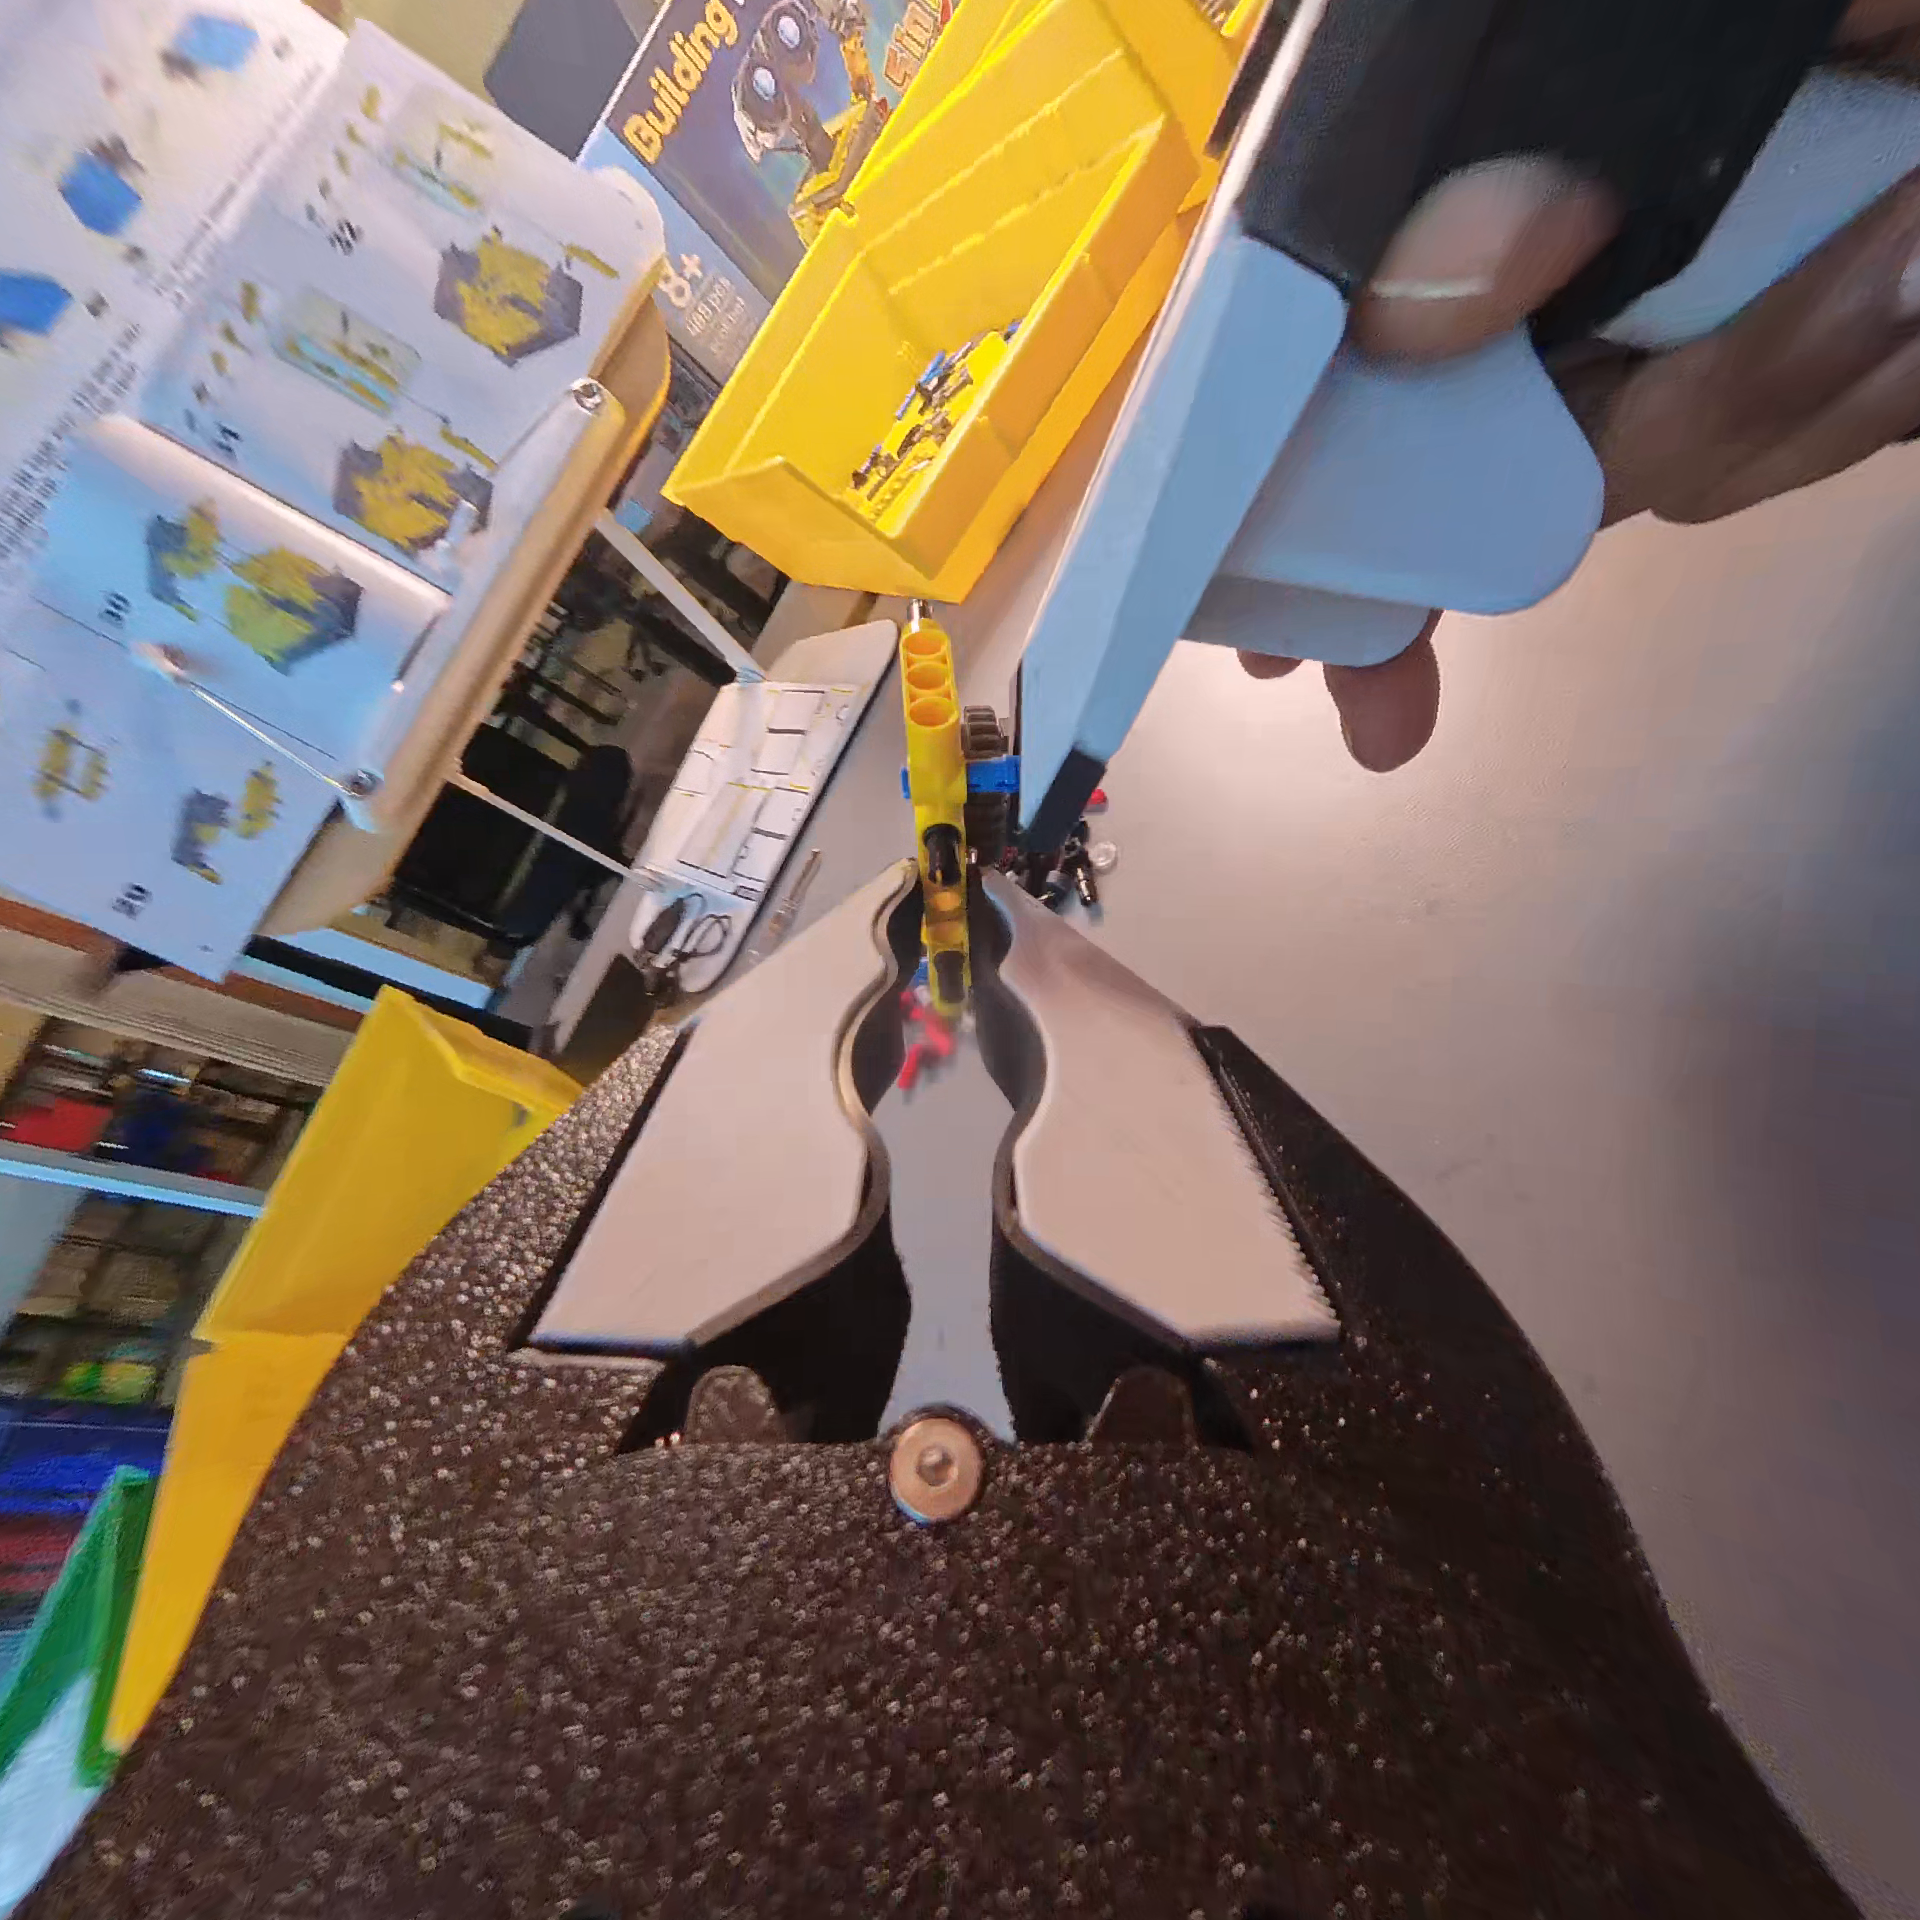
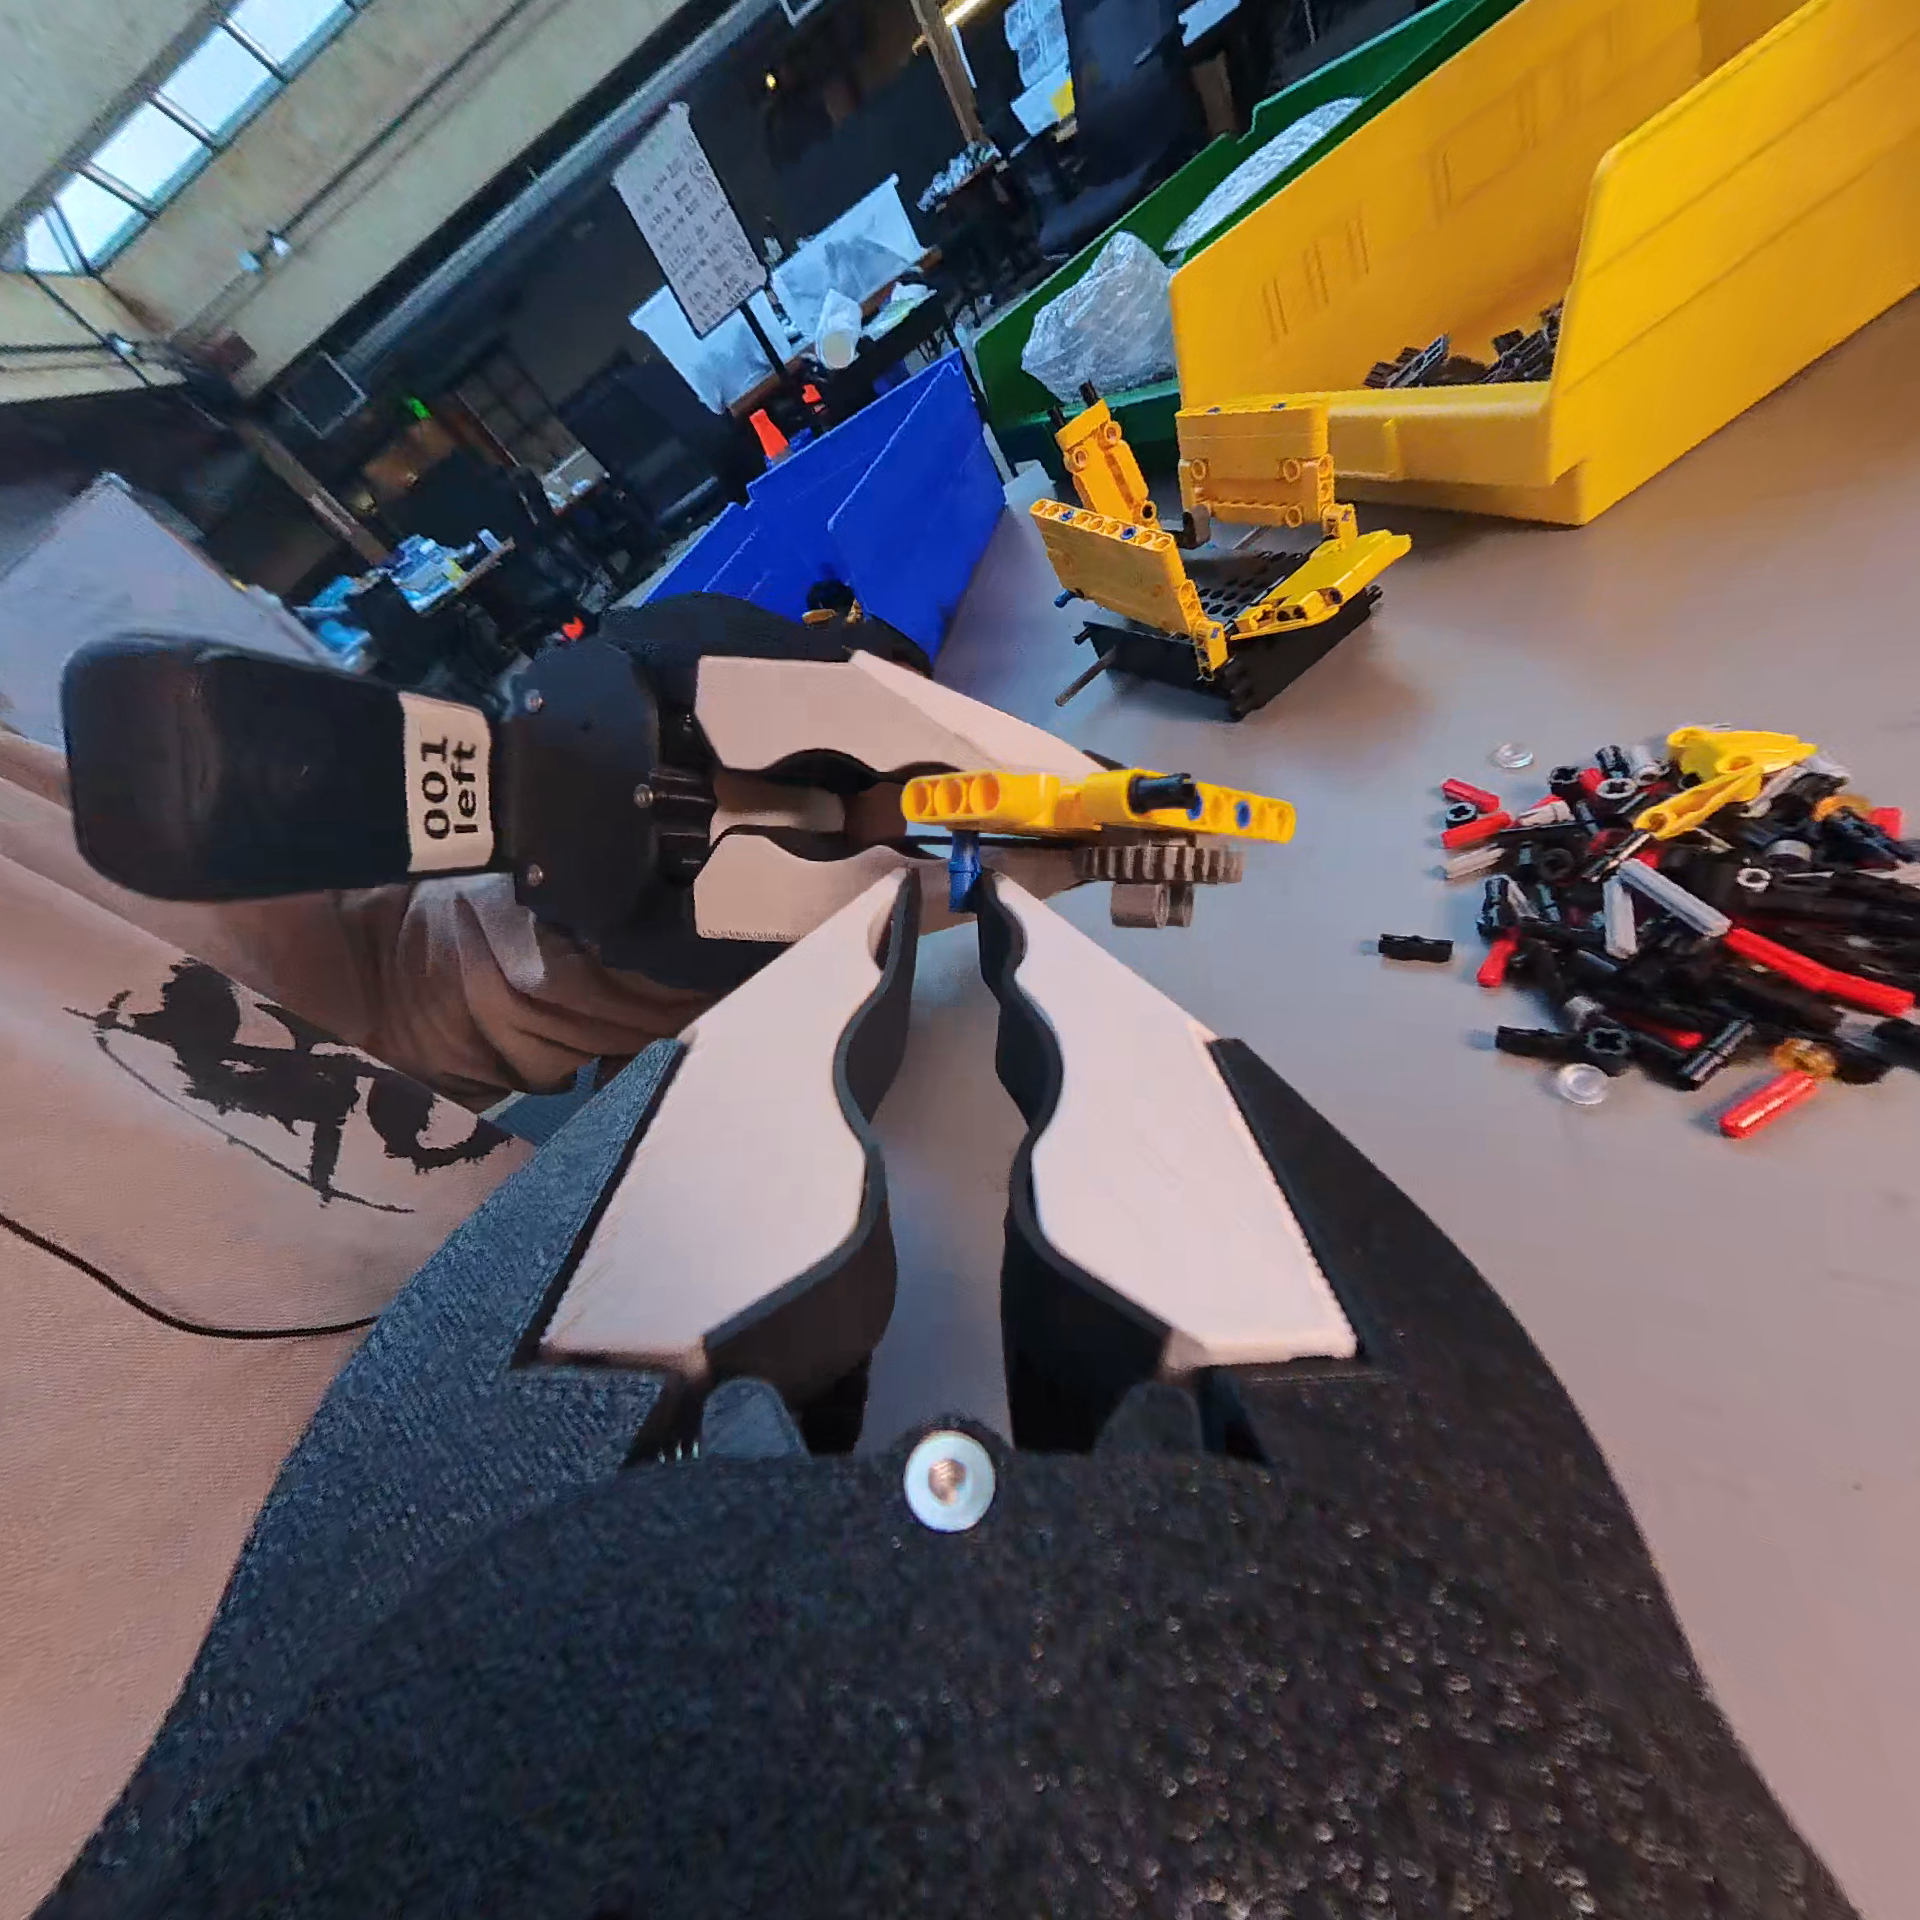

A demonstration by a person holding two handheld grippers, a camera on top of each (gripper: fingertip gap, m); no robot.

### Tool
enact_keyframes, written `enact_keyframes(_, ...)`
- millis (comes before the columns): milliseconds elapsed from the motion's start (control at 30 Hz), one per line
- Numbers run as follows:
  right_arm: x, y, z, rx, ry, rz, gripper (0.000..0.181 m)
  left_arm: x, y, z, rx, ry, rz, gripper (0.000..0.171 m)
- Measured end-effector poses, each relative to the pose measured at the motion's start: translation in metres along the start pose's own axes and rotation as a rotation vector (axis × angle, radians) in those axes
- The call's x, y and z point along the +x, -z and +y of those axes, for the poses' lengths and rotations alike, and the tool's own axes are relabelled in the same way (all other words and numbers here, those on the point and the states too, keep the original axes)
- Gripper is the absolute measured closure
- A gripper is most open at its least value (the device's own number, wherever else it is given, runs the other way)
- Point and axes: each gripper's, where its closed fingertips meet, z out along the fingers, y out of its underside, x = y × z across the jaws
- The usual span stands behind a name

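My left gripper (image 1: 948, 904) is shut on one end of a yellow holed beam (image 1: 932, 727) and holds it above the grey table (image 1: 1455, 1039). The beam carries a black pin, a blue pin and a grey gear. In the right wrist view the left gripper (image 2: 873, 810) comes in from the left with the beam (image 2: 1091, 805) level and the gear (image 2: 1158, 862) under it. My right gripper (image 2: 945, 894) is closed on the blue pin (image 2: 964, 862) that hangs under the beam. A hand holds the right gripper (image 1: 1060, 800) at the upper right of the left wrist view.
A pile of loose black, red, grey and yellow pieces (image 2: 1683, 935) lies to the right. A part-built yellow and black model (image 2: 1226, 592) stands behind, before a yellow bin (image 2: 1662, 312), a green bin (image 2: 1039, 343) and a blue bin (image 2: 883, 520). An instruction booklet on a stand (image 1: 260, 416) stands at the left. Both grippers' tips are close together, under 4 cm apart.
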Motion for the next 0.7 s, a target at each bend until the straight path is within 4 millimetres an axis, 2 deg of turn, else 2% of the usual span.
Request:
enact_keyframes(133,0.0,0.004,-0.005,0.03,-0.032,-0.017,0.174,0.0,0.003,-0.006,0.012,-0.183,-0.074,0.164)
enact_keyframes(333,-0.007,0.005,0.001,-0.002,-0.017,-0.065,0.177,0.005,0.006,-0.011,0.061,-0.255,-0.06,0.157)
enact_keyframes(367,-0.008,0.005,0.002,-0.007,-0.026,-0.081,0.177,0.005,0.007,-0.011,0.067,-0.258,-0.052,0.161)
enact_keyframes(500,-0.014,0.004,0.003,0.016,-0.061,-0.13,0.177,0.008,0.011,-0.012,0.07,-0.069,0.13,0.165)
enact_keyframes(567,-0.014,0.001,0.003,0.049,-0.153,-0.169,0.177,0.009,0.011,-0.008,0.05,-0.058,0.154,0.166)
enact_keyframes(700,-0.015,-0.002,0.004,0.095,-0.299,-0.237,0.177,0.01,0.011,-0.004,0.05,0.078,0.213,0.165)
